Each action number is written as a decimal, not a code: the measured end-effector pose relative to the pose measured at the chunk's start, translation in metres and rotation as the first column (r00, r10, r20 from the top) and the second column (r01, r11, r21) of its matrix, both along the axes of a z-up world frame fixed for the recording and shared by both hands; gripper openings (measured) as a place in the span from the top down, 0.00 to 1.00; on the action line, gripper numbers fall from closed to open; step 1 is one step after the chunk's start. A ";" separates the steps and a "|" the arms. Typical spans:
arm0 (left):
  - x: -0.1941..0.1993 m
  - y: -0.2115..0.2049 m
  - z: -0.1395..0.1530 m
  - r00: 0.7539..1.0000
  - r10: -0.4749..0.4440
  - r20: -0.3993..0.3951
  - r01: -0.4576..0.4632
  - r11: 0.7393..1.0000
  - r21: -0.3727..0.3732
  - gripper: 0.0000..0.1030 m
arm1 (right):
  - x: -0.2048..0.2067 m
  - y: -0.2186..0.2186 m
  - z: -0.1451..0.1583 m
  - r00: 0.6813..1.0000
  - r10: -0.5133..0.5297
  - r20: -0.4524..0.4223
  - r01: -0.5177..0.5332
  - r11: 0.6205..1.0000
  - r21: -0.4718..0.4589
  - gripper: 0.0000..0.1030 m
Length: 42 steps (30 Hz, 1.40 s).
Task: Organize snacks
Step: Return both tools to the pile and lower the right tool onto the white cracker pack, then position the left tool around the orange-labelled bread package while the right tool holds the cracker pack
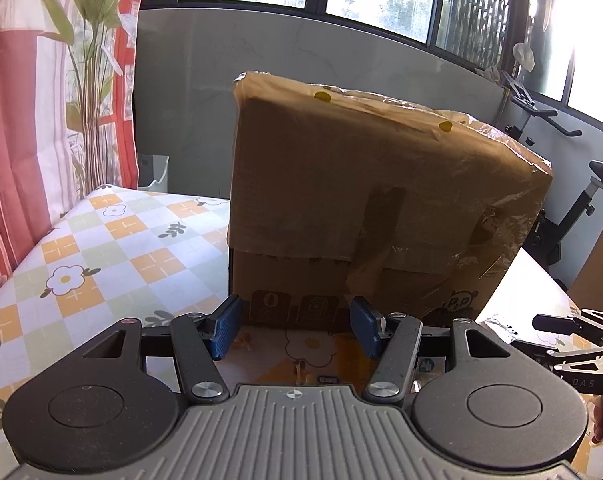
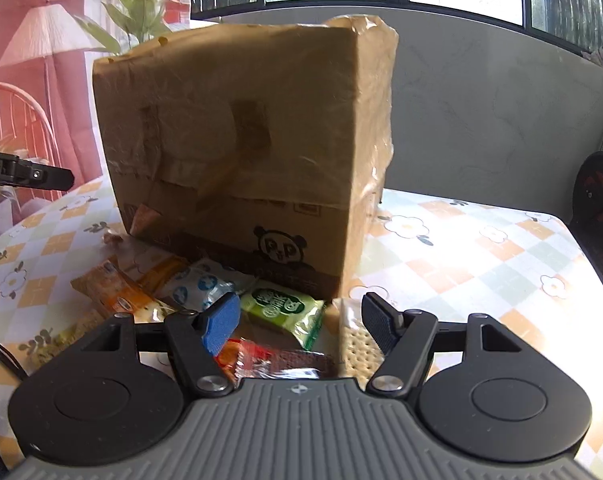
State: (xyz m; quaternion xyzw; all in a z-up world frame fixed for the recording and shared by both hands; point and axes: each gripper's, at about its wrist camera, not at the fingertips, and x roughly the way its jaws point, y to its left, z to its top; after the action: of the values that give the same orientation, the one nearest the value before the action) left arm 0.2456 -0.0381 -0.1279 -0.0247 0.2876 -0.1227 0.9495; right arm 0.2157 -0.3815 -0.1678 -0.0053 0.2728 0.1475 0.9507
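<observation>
Jaws of right gripper (image 2: 299, 322) stand apart, nothing clamped, w/ the red snack pack (image 2: 245, 356) right under them and the green snack pack (image 2: 283, 308) just ahead, its long axis running across the gap. Both lie just in front of the cardboard box (image 2: 241, 152). Left gripper (image 1: 297, 330) jaws also released, facing the box w/ an orange packet (image 1: 297, 356) beneath; right hand looks nearer the green one.
</observation>
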 end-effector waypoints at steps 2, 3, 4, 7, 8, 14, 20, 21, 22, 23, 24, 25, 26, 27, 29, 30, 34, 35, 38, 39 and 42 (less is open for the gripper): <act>-0.001 0.001 -0.004 1.000 0.016 -0.013 -0.016 1.000 -0.009 0.40 | 0.003 -0.008 -0.005 0.999 -0.031 -0.013 0.031 1.000 -0.005 0.35; -0.001 0.002 -0.007 1.000 0.024 -0.019 -0.024 1.000 -0.014 0.40 | 0.005 -0.013 -0.009 0.999 -0.051 -0.019 0.051 0.999 -0.002 0.37; -0.001 0.002 -0.008 0.999 0.031 -0.026 -0.031 0.999 -0.018 0.40 | 0.006 -0.016 -0.012 0.998 -0.065 -0.024 0.065 0.998 -0.002 0.38; -0.002 0.002 -0.013 0.998 0.044 -0.042 -0.045 0.999 -0.017 0.40 | 0.013 -0.019 -0.023 0.995 -0.097 -0.038 0.096 0.995 -0.028 0.39; -0.003 0.002 -0.015 0.998 0.047 -0.047 -0.048 0.999 -0.015 0.40 | 0.015 -0.019 -0.026 0.994 -0.101 -0.044 0.099 0.995 -0.034 0.40; -0.006 -0.001 -0.029 0.994 0.045 -0.098 -0.046 0.999 -0.009 0.40 | 0.027 -0.015 -0.038 0.992 -0.104 -0.070 0.101 0.994 -0.046 0.43; -0.004 -0.009 -0.040 0.990 0.029 -0.137 -0.029 1.000 0.001 0.40 | 0.024 -0.017 -0.044 0.993 -0.097 -0.065 0.095 0.995 -0.037 0.53; -0.004 -0.011 -0.042 0.989 0.025 -0.143 -0.025 1.000 0.004 0.40 | 0.022 -0.016 -0.044 0.994 -0.092 -0.061 0.089 0.995 -0.042 0.53; -0.004 -0.013 -0.043 0.989 0.020 -0.149 -0.019 1.000 0.008 0.40 | 0.021 -0.014 -0.044 0.995 -0.087 -0.058 0.084 0.995 -0.047 0.53; -0.005 -0.014 -0.045 0.988 0.014 -0.154 -0.013 1.000 0.010 0.40 | 0.019 -0.013 -0.044 0.995 -0.079 -0.055 0.076 0.996 -0.050 0.53; -0.005 -0.016 -0.047 0.987 0.008 -0.158 -0.006 1.000 0.013 0.40 | 0.019 -0.012 -0.044 0.996 -0.068 -0.053 0.065 0.997 -0.051 0.53; -0.006 -0.017 -0.048 0.987 0.003 -0.160 -0.001 1.000 0.015 0.40 | 0.018 -0.011 -0.044 0.997 -0.053 -0.050 0.050 0.997 -0.052 0.53; -0.007 -0.019 -0.048 0.987 -0.002 -0.162 0.004 1.000 0.017 0.40 | 0.017 -0.011 -0.044 0.998 -0.047 -0.050 0.044 0.998 -0.052 0.53; -0.007 -0.019 -0.049 0.987 -0.005 -0.163 0.008 1.000 0.017 0.40 | 0.017 -0.011 -0.044 0.998 -0.044 -0.049 0.041 0.998 -0.051 0.53; -0.008 -0.020 -0.051 0.986 -0.007 -0.165 0.010 1.000 0.016 0.40 | 0.013 -0.011 -0.044 0.998 -0.041 -0.050 0.039 0.998 -0.043 0.53; -0.008 -0.020 -0.051 0.986 -0.006 -0.167 0.009 1.000 0.017 0.40 | 0.013 -0.012 -0.044 0.998 -0.041 -0.051 0.039 0.998 -0.040 0.53; -0.006 -0.020 -0.054 0.982 -0.004 -0.187 0.007 1.000 0.018 0.40 | 0.014 -0.012 -0.045 0.998 -0.040 -0.052 0.038 0.999 -0.039 0.53; -0.006 -0.020 -0.055 0.982 -0.005 -0.190 0.009 1.000 0.017 0.40 | 0.014 -0.012 -0.045 0.998 -0.040 -0.052 0.038 0.999 -0.038 0.53; -0.006 -0.021 -0.055 0.981 -0.010 -0.196 0.013 1.000 0.013 0.40 | 0.016 -0.012 -0.044 0.998 -0.040 -0.052 0.038 0.999 -0.038 0.53; -0.006 -0.020 -0.055 0.980 -0.009 -0.200 0.011 1.000 0.010 0.40 | 0.016 -0.012 -0.044 0.998 -0.040 -0.052 0.038 0.999 -0.038 0.53; -0.005 -0.017 -0.054 0.974 0.006 -0.226 -0.012 1.000 -0.028 0.40 | 0.016 -0.012 -0.045 0.998 -0.040 -0.052 0.038 0.999 -0.038 0.53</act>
State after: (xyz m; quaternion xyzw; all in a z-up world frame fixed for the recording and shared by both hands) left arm 0.2404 -0.0553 -0.1817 -0.0535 0.3917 -0.1190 0.9108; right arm 0.2320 -0.3935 -0.2124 -0.0138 0.3007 0.1240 0.9455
